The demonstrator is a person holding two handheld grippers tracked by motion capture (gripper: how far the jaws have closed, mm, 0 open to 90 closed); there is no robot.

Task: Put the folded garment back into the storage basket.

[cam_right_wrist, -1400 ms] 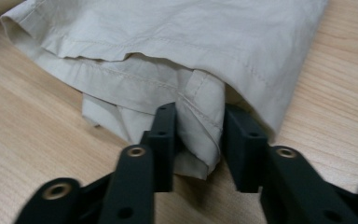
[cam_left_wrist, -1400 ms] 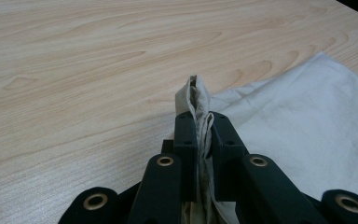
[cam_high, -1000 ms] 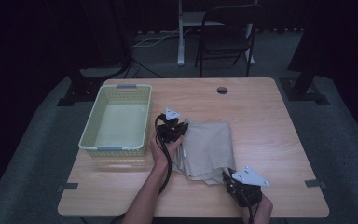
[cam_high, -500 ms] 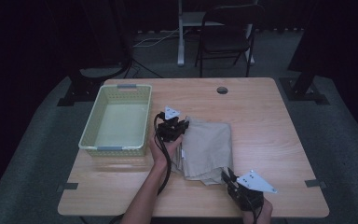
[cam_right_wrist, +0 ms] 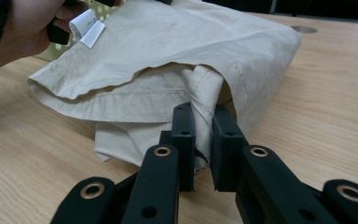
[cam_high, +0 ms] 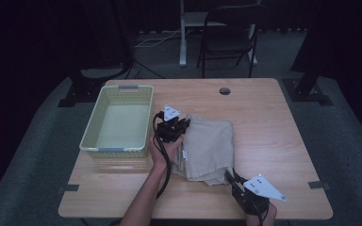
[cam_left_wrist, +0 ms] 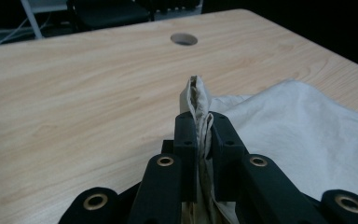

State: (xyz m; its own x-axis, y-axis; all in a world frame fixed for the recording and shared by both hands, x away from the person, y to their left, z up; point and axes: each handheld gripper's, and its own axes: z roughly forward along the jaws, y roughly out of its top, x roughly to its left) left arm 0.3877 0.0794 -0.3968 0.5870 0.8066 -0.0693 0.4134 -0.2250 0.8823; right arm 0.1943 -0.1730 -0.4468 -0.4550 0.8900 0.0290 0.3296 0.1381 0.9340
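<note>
The wooden table (cam_high: 273, 141) is carrying a pale green basket (cam_high: 118, 123) at the left of the frame, and it is waiting empty. At the centre the beige folded cloth (cam_high: 212, 146) is lying beside it. My left gripper (cam_high: 181, 123) is pinching its upper left corner, my right gripper (cam_high: 230, 176) its lower edge. Both holds are made, I think; lifting and moving it into the basket are remaining.
</note>
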